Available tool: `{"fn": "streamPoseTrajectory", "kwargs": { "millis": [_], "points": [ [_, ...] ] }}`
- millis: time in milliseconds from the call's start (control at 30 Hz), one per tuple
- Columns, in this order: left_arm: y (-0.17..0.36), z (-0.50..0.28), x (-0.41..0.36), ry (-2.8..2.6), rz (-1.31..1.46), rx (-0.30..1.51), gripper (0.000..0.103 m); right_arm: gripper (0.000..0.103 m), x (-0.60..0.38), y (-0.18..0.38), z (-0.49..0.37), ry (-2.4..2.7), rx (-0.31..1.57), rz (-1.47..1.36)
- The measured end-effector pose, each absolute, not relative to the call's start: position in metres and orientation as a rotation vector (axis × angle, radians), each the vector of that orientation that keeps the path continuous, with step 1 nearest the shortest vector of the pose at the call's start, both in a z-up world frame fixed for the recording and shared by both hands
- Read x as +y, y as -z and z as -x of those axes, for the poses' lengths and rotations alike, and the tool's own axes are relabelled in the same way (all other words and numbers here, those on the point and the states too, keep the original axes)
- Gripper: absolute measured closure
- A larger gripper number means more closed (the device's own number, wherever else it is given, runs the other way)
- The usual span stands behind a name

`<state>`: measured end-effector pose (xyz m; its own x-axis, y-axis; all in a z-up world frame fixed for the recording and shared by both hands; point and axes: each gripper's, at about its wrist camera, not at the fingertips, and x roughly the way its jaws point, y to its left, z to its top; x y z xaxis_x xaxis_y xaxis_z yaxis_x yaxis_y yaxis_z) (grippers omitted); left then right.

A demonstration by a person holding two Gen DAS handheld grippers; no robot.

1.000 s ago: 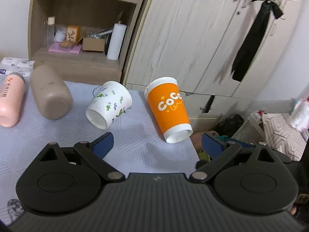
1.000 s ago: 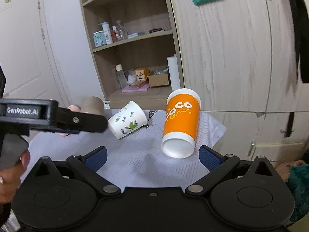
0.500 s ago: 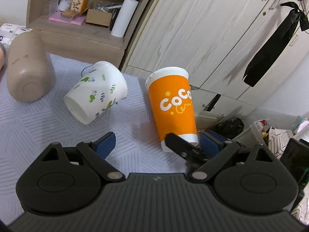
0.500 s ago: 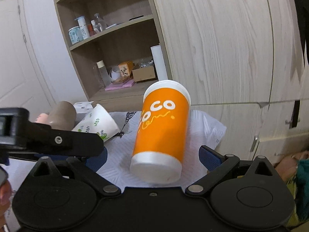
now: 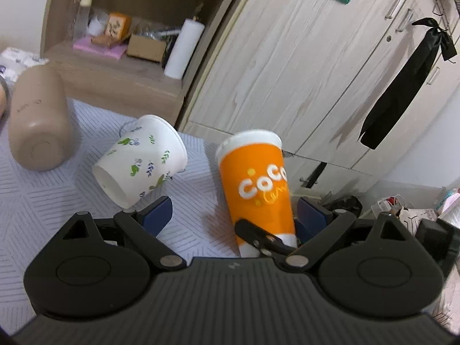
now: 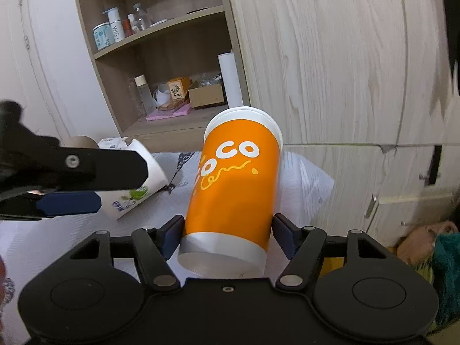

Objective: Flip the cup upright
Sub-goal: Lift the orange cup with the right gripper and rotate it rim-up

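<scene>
Orange paper cup (image 6: 234,189) with a white "CoCo" logo lies on its side on the desk (image 5: 37,201), which is covered by a pale cloth with a grey line pattern; its narrow white base faces the right-wrist camera and its white lidded mouth faces the wooden wardrobe (image 6: 330,57). The right gripper (image 6: 228,234) straddles the base end of this cup: its blue-padded fingers (image 6: 172,234) sit just beside the cup wall on either side, spread to about the cup's width, and whether the pads actually press the cup cannot be told. In the left-wrist view one black finger of that gripper crosses the cup's lower end. The left gripper (image 5: 234,214) has its fingers (image 5: 158,214) spread wide apart, holding nothing; the orange cup (image 5: 258,189) lies toward its right finger. A white cup with a leaf print (image 5: 141,161) lies tilted on its side to the left, base toward the camera, near but apart from the orange cup. A beige bottle (image 5: 37,118) lies farther left on the desk. Behind stands an open shelf unit (image 5: 115,66) holding a white roll (image 5: 184,49) and small boxes.
</scene>
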<state>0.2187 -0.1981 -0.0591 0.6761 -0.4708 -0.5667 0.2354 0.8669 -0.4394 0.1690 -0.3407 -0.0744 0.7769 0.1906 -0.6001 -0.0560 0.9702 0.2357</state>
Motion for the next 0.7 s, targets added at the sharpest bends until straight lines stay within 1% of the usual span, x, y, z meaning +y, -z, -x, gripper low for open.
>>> {"fn": "streamPoseTrajectory", "kwargs": {
  "millis": [267, 400, 533, 700],
  "points": [
    [0.067, -0.203, -0.191, 0.474, 0.395, 0.761, 0.009, 0.031, -0.327, 0.062, -0.130, -0.116, 0.670, -0.259],
    [0.074, -0.204, -0.184, 0.513, 0.466, 0.803, 0.009, 0.031, -0.321, 0.060, -0.116, -0.116, 0.679, -0.295],
    [0.076, -0.200, -0.175, 0.505, 0.445, 0.850, 0.009, 0.031, -0.311, 0.061, -0.106, -0.105, 0.753, -0.326],
    [0.085, -0.191, -0.150, 0.553, 0.482, 0.893, 0.009, 0.031, -0.297, 0.058, -0.088, -0.172, 0.788, -0.323]
  ]
}}
